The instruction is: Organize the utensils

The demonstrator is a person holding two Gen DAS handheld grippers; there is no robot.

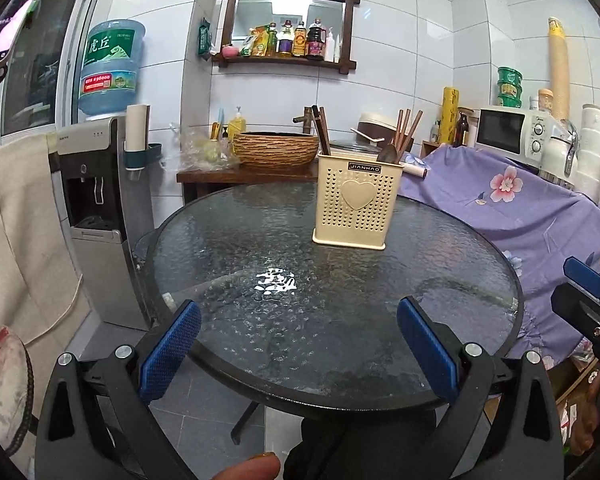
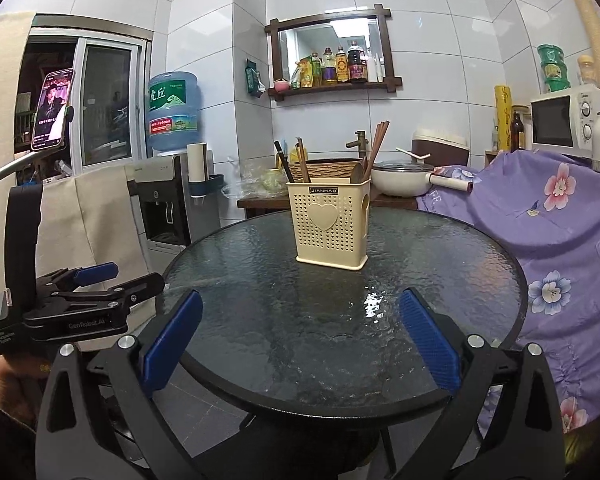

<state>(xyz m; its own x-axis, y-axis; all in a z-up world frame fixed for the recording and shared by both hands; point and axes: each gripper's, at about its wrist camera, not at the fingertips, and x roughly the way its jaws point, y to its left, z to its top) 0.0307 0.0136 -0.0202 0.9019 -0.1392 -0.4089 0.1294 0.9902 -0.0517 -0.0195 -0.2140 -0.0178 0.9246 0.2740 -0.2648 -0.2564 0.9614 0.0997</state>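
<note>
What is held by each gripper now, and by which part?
Nothing is held. The left gripper and the right gripper both have jaws open and empty.

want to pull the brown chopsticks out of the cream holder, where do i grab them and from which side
Grip the brown chopsticks on the bare upper shafts, well above the holder rim, coming down from above with the right tool, which is open. They stand nearly upright and fan slightly to the right in the right compartment; the lower ends are hidden inside. A spoon sits beside them, so stay high.
</note>
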